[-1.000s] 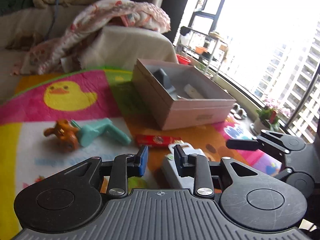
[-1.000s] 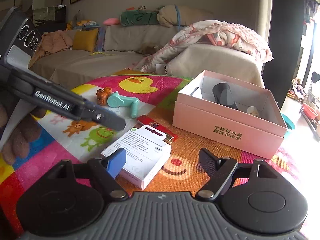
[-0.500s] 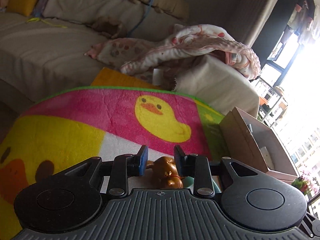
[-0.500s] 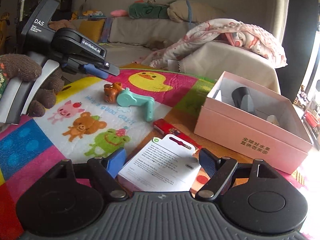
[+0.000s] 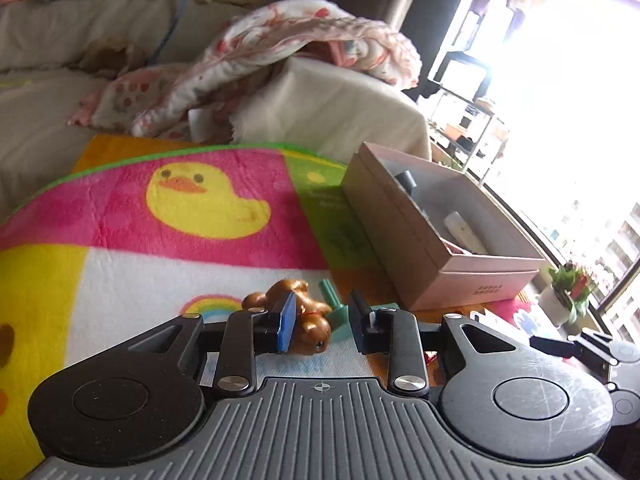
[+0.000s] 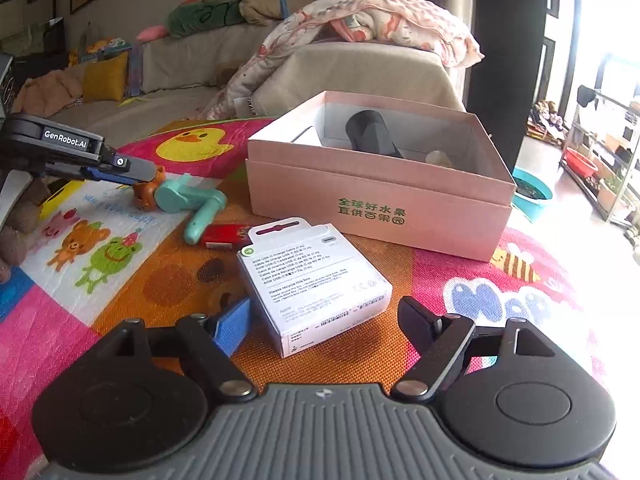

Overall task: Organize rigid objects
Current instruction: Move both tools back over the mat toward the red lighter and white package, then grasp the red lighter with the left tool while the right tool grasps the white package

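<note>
A small brown toy animal [image 5: 308,314] lies on the colourful play mat [image 5: 192,248] against a teal plastic toy [image 5: 338,314]. My left gripper [image 5: 322,328] stands narrowly open around the brown toy, with a gap at its black finger. In the right wrist view the left gripper [image 6: 138,172] reaches over the brown toy [image 6: 146,196] and teal toy [image 6: 188,200]. My right gripper [image 6: 324,322] is open, with the near corner of a white cable box [image 6: 316,280] between its fingers, untouched. A flat red packet [image 6: 222,236] lies beyond it.
An open pink cardboard box [image 6: 380,208] stands at the mat's far right, holding a dark grey object [image 6: 370,132] and a white item. A sofa with a patterned blanket [image 6: 360,20] runs behind. A gloved hand [image 6: 12,240] is at the left edge.
The left gripper swung away from the white box to the brown toy, which now sits between its fingers. The right gripper came closer to the white cable box.
</note>
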Tool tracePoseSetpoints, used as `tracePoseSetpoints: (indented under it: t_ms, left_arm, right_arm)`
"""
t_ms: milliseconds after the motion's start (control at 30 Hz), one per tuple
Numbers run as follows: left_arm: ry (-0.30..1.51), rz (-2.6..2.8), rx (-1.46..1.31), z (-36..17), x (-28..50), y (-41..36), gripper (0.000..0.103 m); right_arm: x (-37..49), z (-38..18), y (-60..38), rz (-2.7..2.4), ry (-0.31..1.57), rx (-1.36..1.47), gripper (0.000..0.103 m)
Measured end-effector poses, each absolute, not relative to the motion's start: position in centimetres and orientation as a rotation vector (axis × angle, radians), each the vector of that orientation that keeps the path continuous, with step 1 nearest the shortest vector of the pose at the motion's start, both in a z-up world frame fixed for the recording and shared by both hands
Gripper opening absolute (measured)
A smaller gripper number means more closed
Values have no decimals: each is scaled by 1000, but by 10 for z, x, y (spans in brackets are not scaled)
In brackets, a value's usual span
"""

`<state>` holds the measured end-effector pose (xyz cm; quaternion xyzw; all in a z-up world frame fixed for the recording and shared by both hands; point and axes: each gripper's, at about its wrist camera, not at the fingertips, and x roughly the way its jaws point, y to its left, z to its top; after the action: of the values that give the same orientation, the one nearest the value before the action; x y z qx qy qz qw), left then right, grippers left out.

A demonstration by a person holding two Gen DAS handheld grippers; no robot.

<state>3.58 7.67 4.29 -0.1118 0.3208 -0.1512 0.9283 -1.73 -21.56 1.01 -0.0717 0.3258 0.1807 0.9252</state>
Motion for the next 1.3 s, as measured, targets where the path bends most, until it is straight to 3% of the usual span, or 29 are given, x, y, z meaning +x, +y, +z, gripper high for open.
tracePoseSetpoints:
  t_ms: [133,300,433,500,700,833,967,1067,1300]
  left_arm:
    - [580,-403,-51,64,24,58,32]
    - [610,-559,125,63,16,17,32]
    - [625,-606,230,53,20,-12,32]
    - [635,-624,264,49,26,-24,32]
    - [700,-659,336,31,43,-52,32]
    - [717,-668,369,24,39,-60,33]
    - [766,-769,337,28,20,-65,34]
    - [693,-687,409,30,10,-74,34]
    - [714,-652,341,24,50,-63,32]
  right_arm:
    - [-19,17,-204,439,592,-279,80]
    - [-6,17,-200,485,614,-281,77]
    - [-11,23,-210,445,616,-260,49]
    - [-15,24,-220,405,620,-245,44]
    - [-26,24,-244,366,629,-195,47]
    - [-28,27,-250,366,593,-186,63]
    - [-24,30,-253,379,584,-183,63]
    - [-22,35,-255,425,564,-176,67]
    - [-11,43,-262,467,558,-120,69]
